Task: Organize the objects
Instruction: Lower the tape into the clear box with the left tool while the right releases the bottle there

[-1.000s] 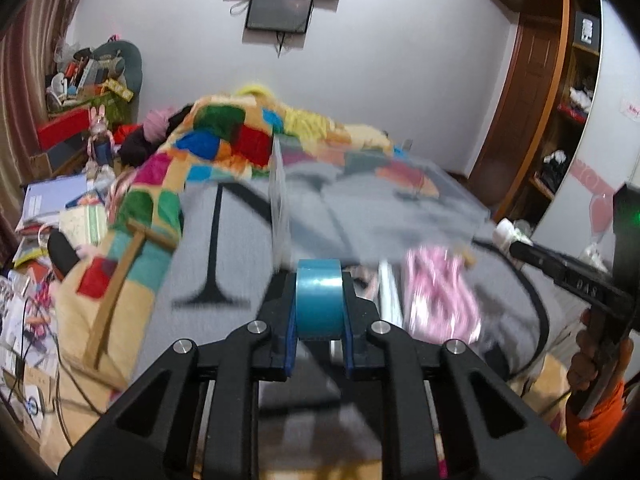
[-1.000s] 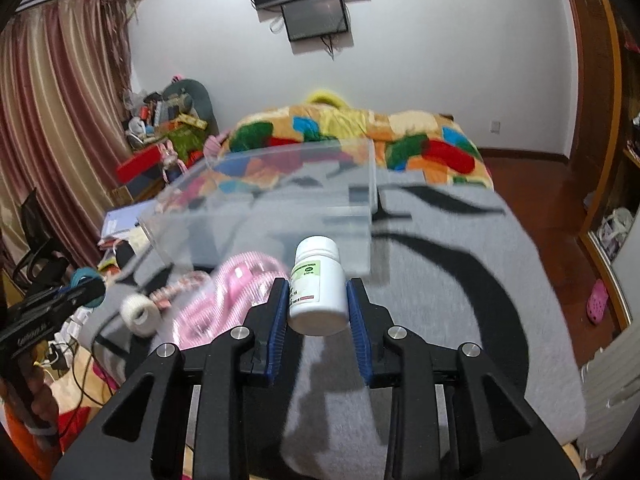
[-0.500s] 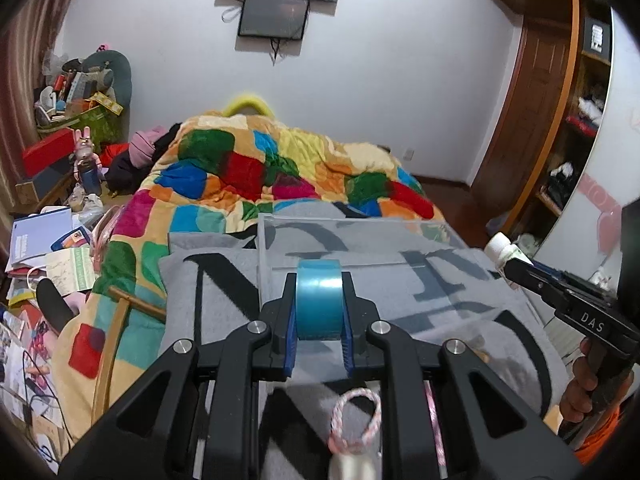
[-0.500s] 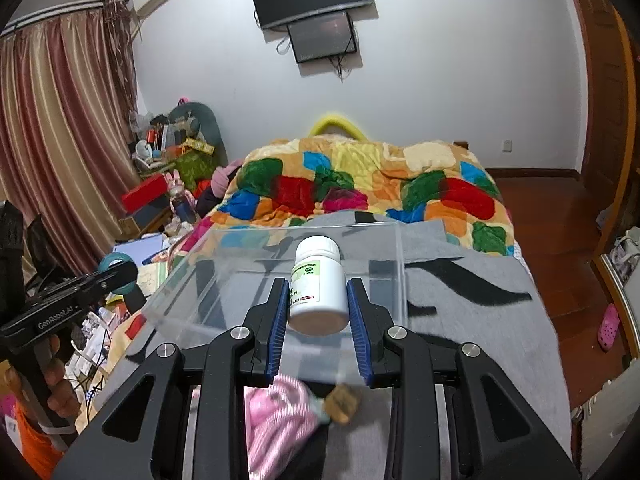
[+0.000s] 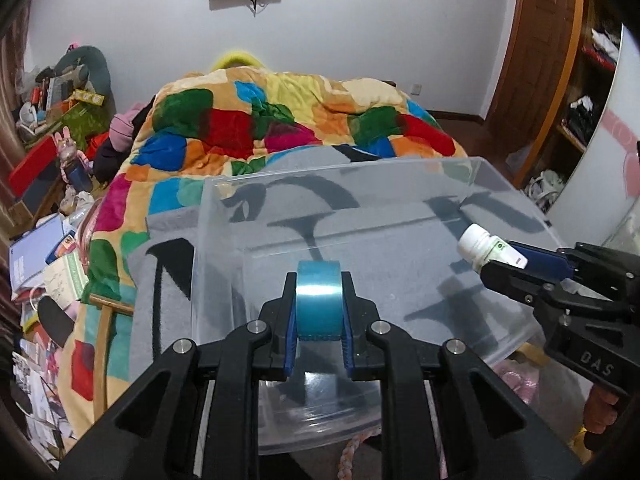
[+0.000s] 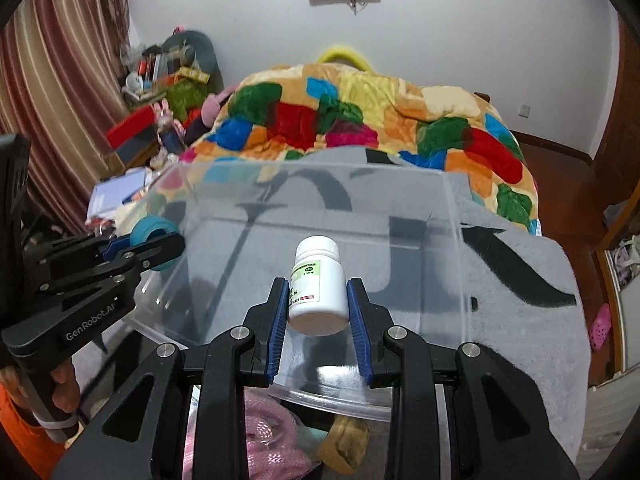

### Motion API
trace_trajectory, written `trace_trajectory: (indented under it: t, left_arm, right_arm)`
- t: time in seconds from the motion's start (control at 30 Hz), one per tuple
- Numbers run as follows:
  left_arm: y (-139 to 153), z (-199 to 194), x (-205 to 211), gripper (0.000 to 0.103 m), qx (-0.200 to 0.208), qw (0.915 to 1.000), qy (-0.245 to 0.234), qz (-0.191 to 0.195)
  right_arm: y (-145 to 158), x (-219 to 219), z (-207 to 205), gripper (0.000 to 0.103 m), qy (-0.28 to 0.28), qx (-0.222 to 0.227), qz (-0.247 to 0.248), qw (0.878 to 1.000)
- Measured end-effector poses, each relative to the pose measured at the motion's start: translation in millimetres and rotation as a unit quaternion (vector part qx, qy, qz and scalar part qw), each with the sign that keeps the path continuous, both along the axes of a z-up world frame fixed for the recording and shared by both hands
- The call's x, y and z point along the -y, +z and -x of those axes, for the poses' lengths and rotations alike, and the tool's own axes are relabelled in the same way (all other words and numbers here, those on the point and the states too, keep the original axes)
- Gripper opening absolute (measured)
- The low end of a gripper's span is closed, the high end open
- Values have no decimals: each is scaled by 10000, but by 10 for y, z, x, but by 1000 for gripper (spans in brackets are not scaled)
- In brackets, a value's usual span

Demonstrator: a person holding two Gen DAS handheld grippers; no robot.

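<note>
My left gripper (image 5: 319,306) is shut on a blue tape roll (image 5: 319,300) and holds it over the near left part of a clear plastic bin (image 5: 400,184) on the grey blanket. My right gripper (image 6: 318,300) is shut on a white pill bottle (image 6: 317,286) with a green label, held above the same bin (image 6: 456,240). In the left wrist view the right gripper (image 5: 492,260) and the bottle (image 5: 478,242) show at the bin's right rim. In the right wrist view the left gripper (image 6: 160,246) and the tape roll (image 6: 152,234) show at the bin's left rim.
A grey blanket (image 6: 520,280) lies over a patchwork quilt (image 5: 280,120) on the bed. A pink item (image 6: 276,440) and a tan object (image 6: 344,440) lie just before the bin. Books and clutter (image 5: 44,248) crowd the left side. A wooden wardrobe (image 5: 540,60) stands on the right.
Both grippers have moved forward over the clear bin, each keeping its object. The pink item and small roll that lay ahead of the fingers have dropped to the frames' bottom edges.
</note>
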State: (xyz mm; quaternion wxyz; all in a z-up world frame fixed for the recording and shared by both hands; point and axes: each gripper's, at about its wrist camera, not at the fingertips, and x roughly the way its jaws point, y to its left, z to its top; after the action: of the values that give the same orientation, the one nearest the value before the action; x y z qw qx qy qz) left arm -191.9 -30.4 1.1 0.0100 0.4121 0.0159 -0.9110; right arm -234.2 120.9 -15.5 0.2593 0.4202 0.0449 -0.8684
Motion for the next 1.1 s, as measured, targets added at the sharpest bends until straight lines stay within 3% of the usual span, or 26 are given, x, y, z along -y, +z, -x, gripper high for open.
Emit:
trace_trajectory:
  t: [0.1,0.3,0.57,0.6,0.83,1.1]
  left_arm:
    - [14,-15,5,20,29,9999,-66,-111]
    - [169,-180,31,38,-153,9997,-96,-161]
    - [435,-617,69,83,-684,9976,32,-76]
    - [445,-695,73,85,-740,9972,44,-84]
    - [317,-1019,43,87,-707,9975,-5,-47]
    - [-13,-1312,-102,87,-430,9989,-191,74]
  right_arm:
    - [1,-28,-71,27,2,-41,-5,10000]
    - [139,-103,-237,32,19,-312,-3,9995]
    - [371,-321,-503,44,12,-641,216,9977]
    - [381,-360,-538,44,-2,-684,211,9974]
    - [241,-536,-732,45,-41,-641,131,9979]
    - [-72,-536,-713,45,-84,-229,159,9996]
